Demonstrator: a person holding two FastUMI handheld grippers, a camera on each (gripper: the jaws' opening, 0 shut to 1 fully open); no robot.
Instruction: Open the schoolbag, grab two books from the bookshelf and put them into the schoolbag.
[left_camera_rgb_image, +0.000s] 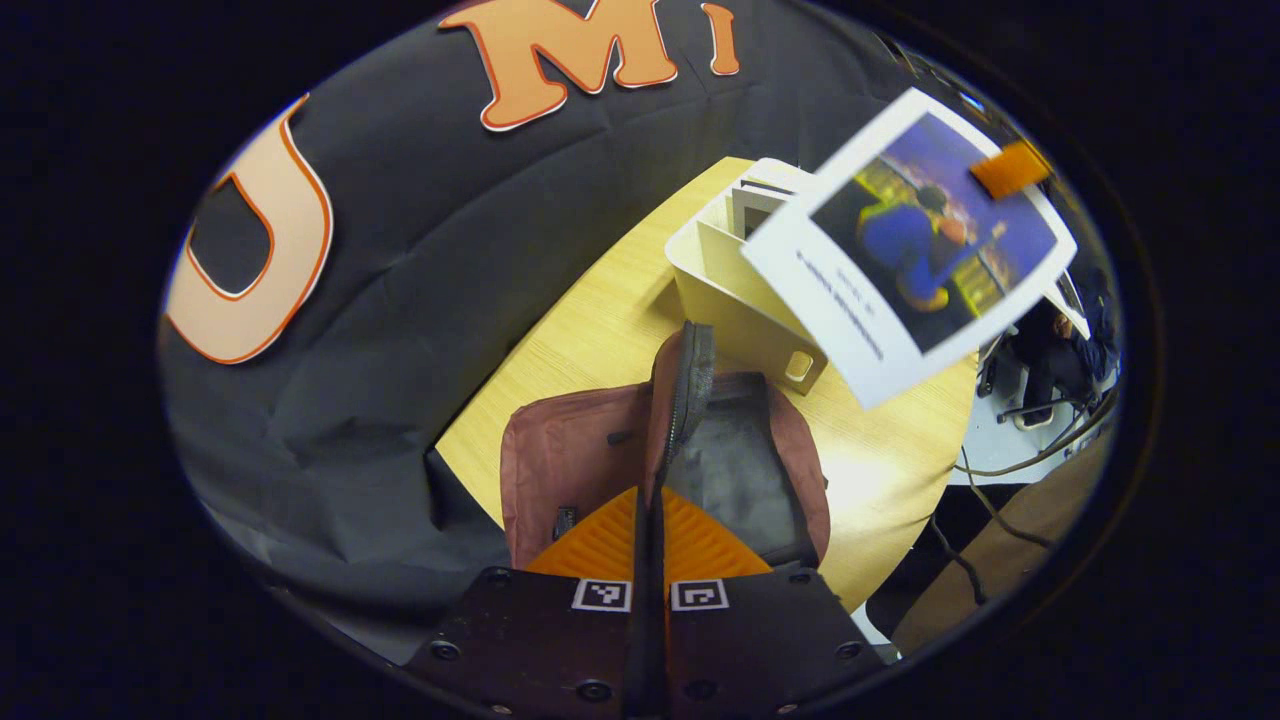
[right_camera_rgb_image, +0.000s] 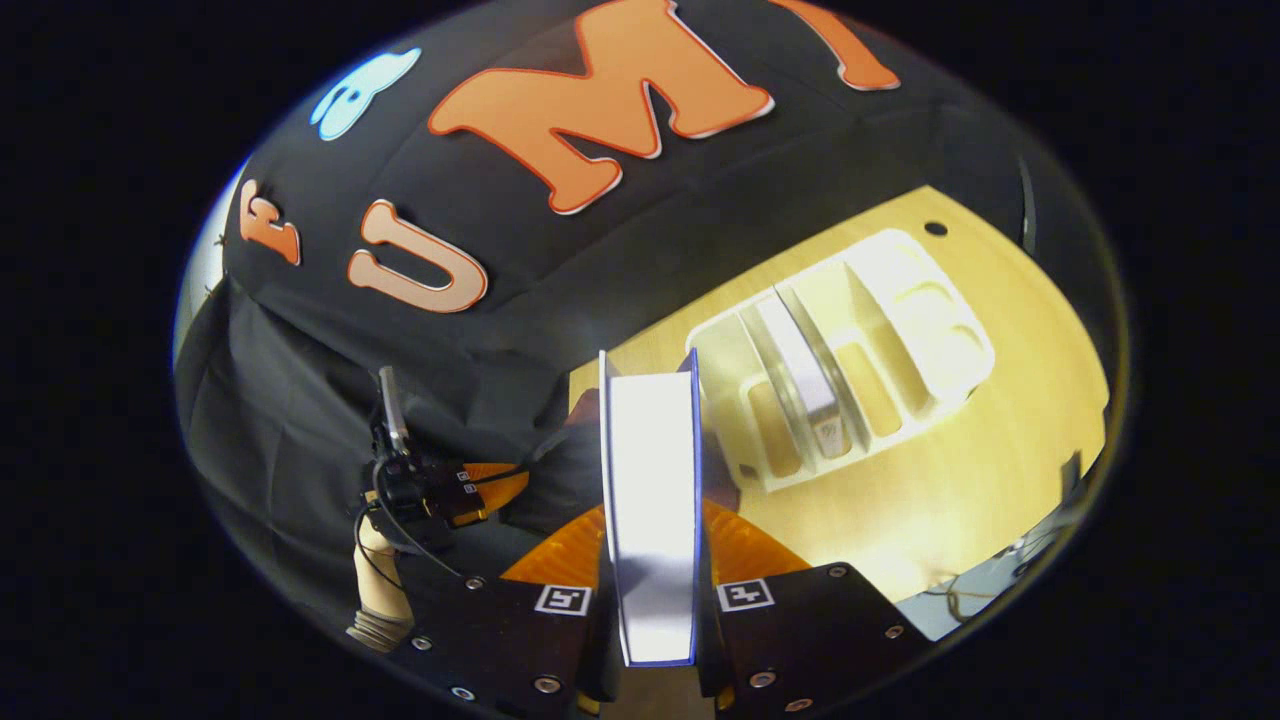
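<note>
Gripping flat glossy book (right_camera_rgb_image: 650, 500) edgewise

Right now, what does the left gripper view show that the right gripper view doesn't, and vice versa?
Left gripper view: the open schoolbag, its flap pinched in the left tool, and the book seen from its picture cover. Right gripper view: the book's page edge clamped in the right tool, plus a hand farther off. Both: the white bookshelf and wooden table.
</note>
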